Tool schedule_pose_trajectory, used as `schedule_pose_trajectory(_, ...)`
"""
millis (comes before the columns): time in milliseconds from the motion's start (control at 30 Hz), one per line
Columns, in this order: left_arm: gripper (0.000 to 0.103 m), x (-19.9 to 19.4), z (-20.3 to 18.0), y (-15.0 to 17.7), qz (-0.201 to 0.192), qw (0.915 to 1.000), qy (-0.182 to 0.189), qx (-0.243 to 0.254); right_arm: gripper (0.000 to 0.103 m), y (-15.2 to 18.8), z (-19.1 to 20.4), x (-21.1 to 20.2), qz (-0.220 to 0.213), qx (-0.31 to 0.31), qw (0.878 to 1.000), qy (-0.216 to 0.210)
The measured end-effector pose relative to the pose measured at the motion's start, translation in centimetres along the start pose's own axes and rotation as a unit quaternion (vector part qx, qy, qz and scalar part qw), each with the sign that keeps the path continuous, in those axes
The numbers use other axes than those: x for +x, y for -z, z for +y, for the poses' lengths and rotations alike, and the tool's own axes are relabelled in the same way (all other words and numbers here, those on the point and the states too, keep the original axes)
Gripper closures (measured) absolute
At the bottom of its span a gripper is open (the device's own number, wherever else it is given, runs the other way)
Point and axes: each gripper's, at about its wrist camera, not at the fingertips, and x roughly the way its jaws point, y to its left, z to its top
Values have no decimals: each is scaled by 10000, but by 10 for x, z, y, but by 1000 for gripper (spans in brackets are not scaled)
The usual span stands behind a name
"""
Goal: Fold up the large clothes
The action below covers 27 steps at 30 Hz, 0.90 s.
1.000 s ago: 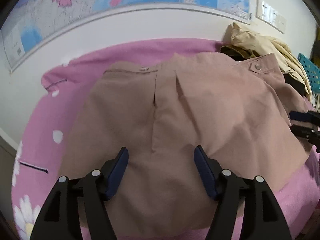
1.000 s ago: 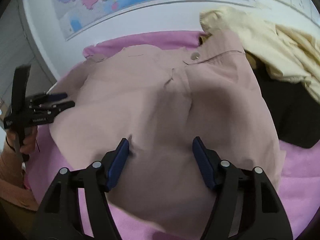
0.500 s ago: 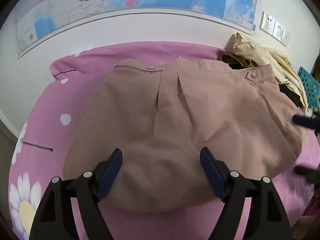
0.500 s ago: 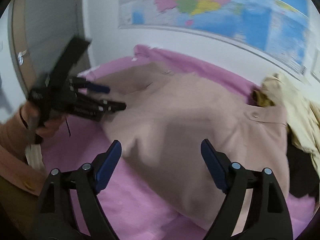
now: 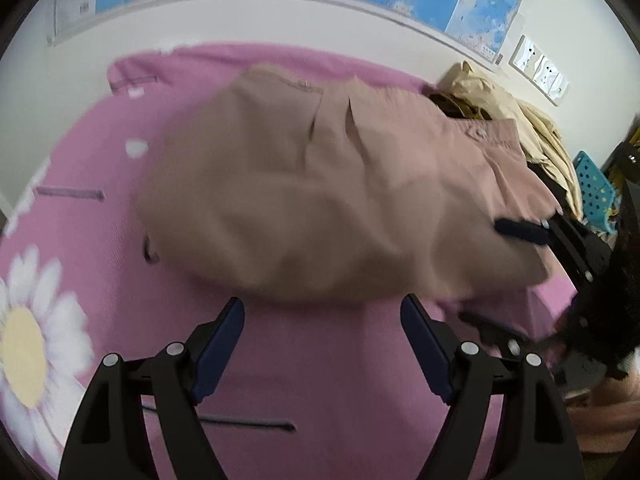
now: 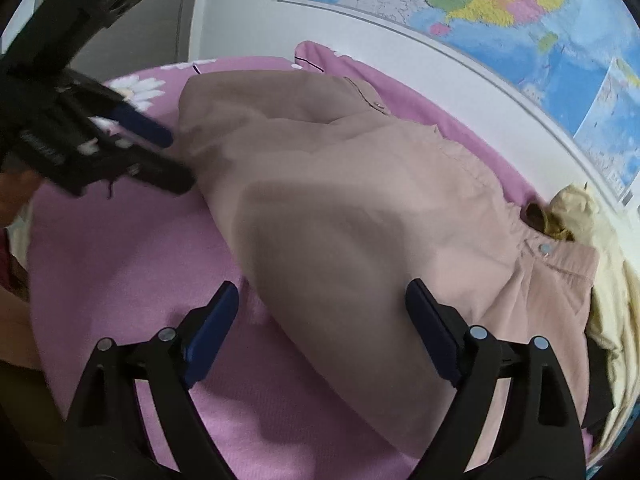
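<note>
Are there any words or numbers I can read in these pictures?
None can be read.
Wall map: its print is too small and blurred.
Left hand-held gripper: white marks on its body, too blurred to read.
Pink garment: no writing shows.

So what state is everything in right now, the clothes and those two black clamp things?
Dusty-pink buttoned garment: spread on the pink daisy-print bedcover, rumpled, not yet folded.
Left gripper: jaws open, empty, hovering off the garment's near edge.
Right gripper: jaws open, empty, over the garment's edge.
Cream-yellow clothes: crumpled in a heap beside the garment.
</note>
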Motion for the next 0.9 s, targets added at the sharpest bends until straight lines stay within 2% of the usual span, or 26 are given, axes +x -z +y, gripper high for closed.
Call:
schedule_pose_trajectory(67,26,5,1,7,98,9997,186,-113,23,1,-1,7,93,3,9998,176)
schedule_pose_trajectory(167,24,4,-1,9,37,9993,345,-172,43,1,-13,8,26,287,9996,-38)
schedule_pose_trajectory(233,24,6,-1,7,58,9968,723,-339,65,-2,-21,2,-51,500,9983,-287)
schedule_pose_trajectory(300,23,10,0,2,72,9934,1027,-507,72,-7,-32,-2,-124,800,9955,-503)
schedule_pose_trajectory(433,21,22,13,-15,-70,9792,1666,-1154,73,-10,-49,-3,-139,1370,9864,-902)
schedule_pose_trajectory(500,21,27,27,-20,-238,9647,2129,-1532,73,-9,-50,-1,-95,1445,9846,-983)
schedule_pose_trajectory(567,25,31,41,-20,-350,9508,2393,-1938,72,-8,-48,0,-61,1471,9839,-1012)
schedule_pose_trajectory(633,25,32,45,-21,-434,9450,2511,-2050,71,-8,-48,-1,-51,1524,9827,-1051)
schedule_pose_trajectory(867,26,51,42,-44,-288,9458,2411,-2155,68,-2,-54,-1,-52,1909,9738,-1234)
schedule_pose_trajectory(900,26,55,40,-50,-268,9487,2325,-2128,66,-2,-54,-2,-46,1927,9734,-1239)
